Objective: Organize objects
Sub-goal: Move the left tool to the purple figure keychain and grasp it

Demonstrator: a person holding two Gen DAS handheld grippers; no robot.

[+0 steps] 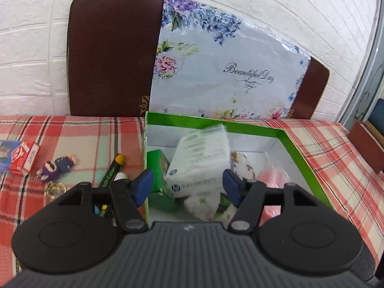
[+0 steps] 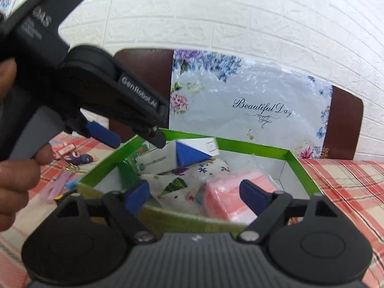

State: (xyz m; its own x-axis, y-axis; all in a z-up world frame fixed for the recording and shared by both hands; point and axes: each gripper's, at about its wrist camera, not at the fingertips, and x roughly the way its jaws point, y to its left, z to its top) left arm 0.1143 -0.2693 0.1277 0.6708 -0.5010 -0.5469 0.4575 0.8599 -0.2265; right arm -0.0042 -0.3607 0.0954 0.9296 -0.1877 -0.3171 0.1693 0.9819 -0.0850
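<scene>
Partly blurred, a white pack [image 1: 201,158] drops into the green box [image 1: 302,148] — both hand-held grippers wide.

Woven cloth [image 1: 336,148], plaid and matt, under everything. Glossy green cardboard box [image 1: 302,153], plain white inside. Smooth printed white carton [image 1: 201,165] — slight sheen. Crinkly clear plastic film over a floral sheet [image 1: 228,72], catching glare. Dark brown board [image 1: 110,55], smooth and matt, thin gilt edging. Embossed white wall panels [image 1: 31,48], brick-textured. Soft printed fabric [image 2: 182,180] and a pink bundle in filmy plastic [image 2: 228,192] — both in the box.
</scene>
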